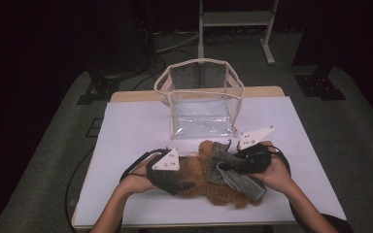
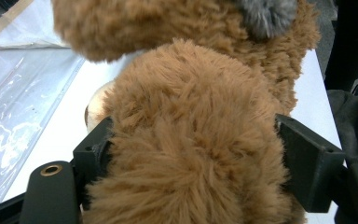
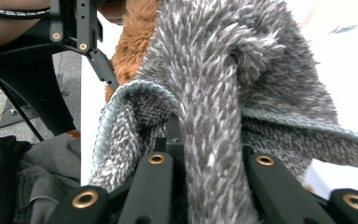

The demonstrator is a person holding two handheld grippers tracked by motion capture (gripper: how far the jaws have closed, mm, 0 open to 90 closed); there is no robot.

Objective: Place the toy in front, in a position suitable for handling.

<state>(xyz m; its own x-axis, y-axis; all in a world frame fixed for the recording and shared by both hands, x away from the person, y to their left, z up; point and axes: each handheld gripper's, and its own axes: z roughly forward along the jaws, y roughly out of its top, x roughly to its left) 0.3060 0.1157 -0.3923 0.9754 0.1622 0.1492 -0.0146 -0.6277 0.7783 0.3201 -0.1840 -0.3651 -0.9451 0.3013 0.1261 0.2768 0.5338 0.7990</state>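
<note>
Jaws of the left gripper (image 1: 182, 186) clamp the brown plush toy (image 2: 191, 140) on the white table (image 1: 136, 131). Right gripper (image 1: 222, 166) pinches the grey knit (image 3: 214, 93) over it, near the clear bag (image 1: 201, 97).

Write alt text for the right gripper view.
The right gripper, its two black jaws shut, pinches a fold of fuzzy grey knitted cloth with a pale green hem. A brown plush toy peeks out behind it, above the white table.

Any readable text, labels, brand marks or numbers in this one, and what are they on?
None. The brown plush toy, the grey knitted garment, the clear bag and both grippers' grey plates carry no legible writing; nothing that might be a tag is sharp enough to read.
</note>
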